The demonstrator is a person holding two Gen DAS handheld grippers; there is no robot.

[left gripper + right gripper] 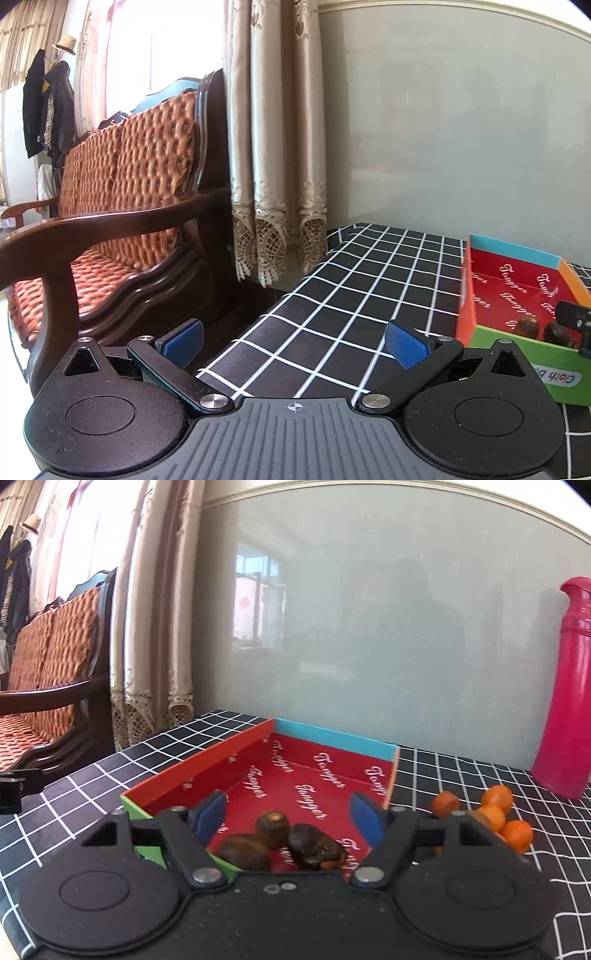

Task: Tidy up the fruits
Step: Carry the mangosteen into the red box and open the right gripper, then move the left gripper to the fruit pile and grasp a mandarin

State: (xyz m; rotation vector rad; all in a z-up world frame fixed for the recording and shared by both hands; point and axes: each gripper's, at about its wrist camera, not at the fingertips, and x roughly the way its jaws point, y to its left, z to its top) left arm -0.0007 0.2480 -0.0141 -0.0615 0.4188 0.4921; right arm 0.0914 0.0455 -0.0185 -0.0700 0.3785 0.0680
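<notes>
Box [207,766] near wall behind right gripper [291,814]

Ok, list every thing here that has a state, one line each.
left hand-held gripper: open, nothing between its pads.
right hand-held gripper: open above the box, pads touching nothing.
box: lidless, upright on the checked cloth.
brown fruits: three, lying in the box's near end.
orange fruits: clustered on the cloth, outside the box.
pink flask: upright, capped.
</notes>
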